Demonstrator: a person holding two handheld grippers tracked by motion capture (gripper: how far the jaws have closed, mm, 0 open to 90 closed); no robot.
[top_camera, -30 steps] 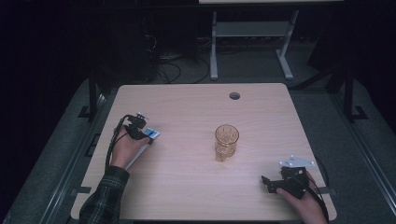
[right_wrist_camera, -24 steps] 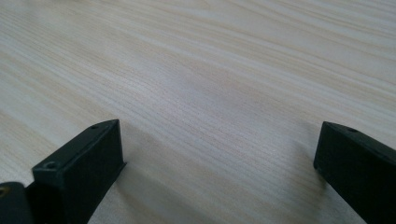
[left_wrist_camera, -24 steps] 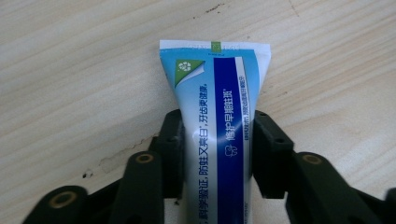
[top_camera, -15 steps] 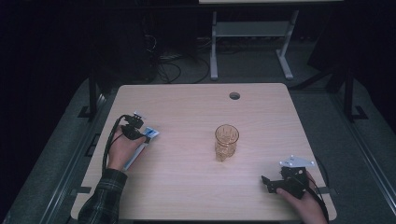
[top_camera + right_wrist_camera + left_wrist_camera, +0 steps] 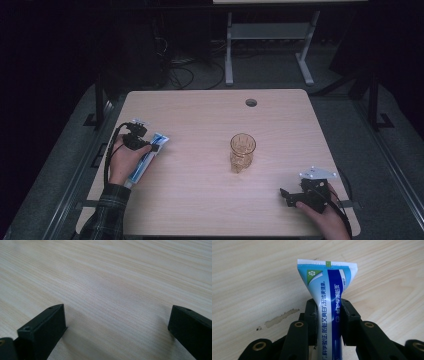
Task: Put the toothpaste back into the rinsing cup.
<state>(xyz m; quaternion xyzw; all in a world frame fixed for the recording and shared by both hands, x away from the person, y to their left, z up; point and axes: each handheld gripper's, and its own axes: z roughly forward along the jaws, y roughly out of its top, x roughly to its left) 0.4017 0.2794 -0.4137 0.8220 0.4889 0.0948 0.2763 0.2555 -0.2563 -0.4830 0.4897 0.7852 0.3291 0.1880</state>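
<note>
Over on the pale wooden counter (image 5: 200,120), the amber ribbed drinking glass (image 5: 242,152) stands upright near the middle, and everything else lines up around it. Well to the left of the glass, the left claw (image 5: 150,148) is clamped on a blue-and-white toothpaste tube (image 5: 148,157), and the left hand (image 5: 125,160) is wrapped around the tool behind it. The left gripper view gives the close look: the two black jaws pinch the toothpaste tube (image 5: 328,302) from either side partway along its length, and the flat crimped end sticks out past them, just above the counter (image 5: 249,277) with printed writing facing up. A scuffed patch shows on the wood to the left of the jaws. To the right of the glass and nearer the person's edge, the right claw (image 5: 284,194) sits low on the counter in the right hand (image 5: 327,220), pointing left. From the right gripper view, its jaws are spread wide apart with nothing between them but bare wood grain (image 5: 112,290).
</note>
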